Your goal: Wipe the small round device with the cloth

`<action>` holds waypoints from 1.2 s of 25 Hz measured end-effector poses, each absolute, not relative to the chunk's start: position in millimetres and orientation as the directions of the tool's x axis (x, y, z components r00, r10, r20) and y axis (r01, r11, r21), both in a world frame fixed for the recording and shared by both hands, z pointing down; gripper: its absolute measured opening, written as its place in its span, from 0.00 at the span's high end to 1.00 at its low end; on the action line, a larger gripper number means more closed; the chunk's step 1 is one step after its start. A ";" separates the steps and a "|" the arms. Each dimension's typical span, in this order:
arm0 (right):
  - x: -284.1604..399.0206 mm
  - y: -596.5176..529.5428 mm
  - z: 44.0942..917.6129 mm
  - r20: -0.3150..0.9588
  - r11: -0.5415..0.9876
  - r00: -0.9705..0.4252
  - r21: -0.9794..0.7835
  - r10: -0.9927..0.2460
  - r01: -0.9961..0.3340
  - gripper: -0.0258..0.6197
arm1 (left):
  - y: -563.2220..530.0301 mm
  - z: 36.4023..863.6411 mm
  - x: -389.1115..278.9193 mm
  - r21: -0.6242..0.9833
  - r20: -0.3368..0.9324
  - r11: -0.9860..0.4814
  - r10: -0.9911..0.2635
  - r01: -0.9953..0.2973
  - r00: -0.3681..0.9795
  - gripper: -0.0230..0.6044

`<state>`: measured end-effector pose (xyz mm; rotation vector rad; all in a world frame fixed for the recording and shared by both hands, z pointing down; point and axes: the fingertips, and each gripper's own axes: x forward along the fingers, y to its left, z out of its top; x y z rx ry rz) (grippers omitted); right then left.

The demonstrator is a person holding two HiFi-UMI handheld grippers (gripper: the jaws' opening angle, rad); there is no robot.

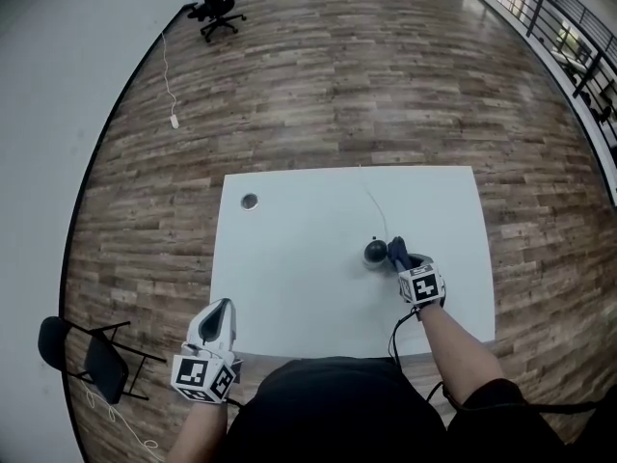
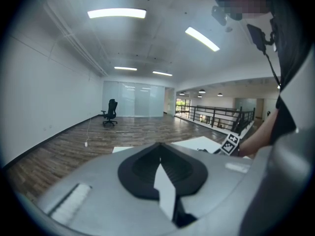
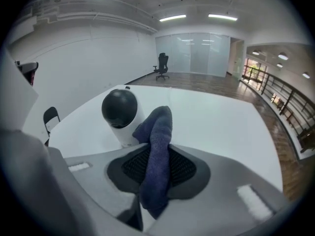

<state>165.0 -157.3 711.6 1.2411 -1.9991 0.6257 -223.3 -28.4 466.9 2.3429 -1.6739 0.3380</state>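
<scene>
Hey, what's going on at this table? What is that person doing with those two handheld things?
A person stands at a white table with a pair of tongs in each hand. The right tongs are clamped on a dark blue cloth and hold it right beside a small round device with a black dome and white base. The cloth's tip looks to be at the device's white side. The left tongs are shut and empty, held back at the table's near edge.

Big empty office loft: wood plank floor [image 1: 366, 85], lone office chair [image 1: 216, 6], white tabletop [image 1: 308, 258], mezzanine railing [image 1: 564, 27], strip lights [image 2: 117, 14].
</scene>
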 end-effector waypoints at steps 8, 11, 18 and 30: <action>116.9 -195.0 593.2 0.581 0.576 -0.326 0.317 -0.746 -0.754 0.82 | -24.4 476.2 -236.0 0.119 0.293 -0.279 -0.907 -0.953 0.302 0.95; 89.3 -195.7 588.6 0.613 0.638 -0.331 0.389 -0.718 -0.664 0.82 | -22.8 478.7 -237.2 0.131 0.285 -0.277 -0.909 -0.952 0.303 0.95; 81.5 -187.1 621.6 0.711 0.664 -0.233 0.415 -0.664 -0.622 0.82 | -17.7 484.8 -244.7 0.144 0.277 -0.272 -0.912 -0.952 0.302 0.95; 56.3 -171.3 632.9 0.736 0.713 -0.241 0.431 -0.632 -0.553 0.82 | -15.2 489.3 -260.3 0.162 0.289 -0.271 -0.906 -0.949 0.308 0.95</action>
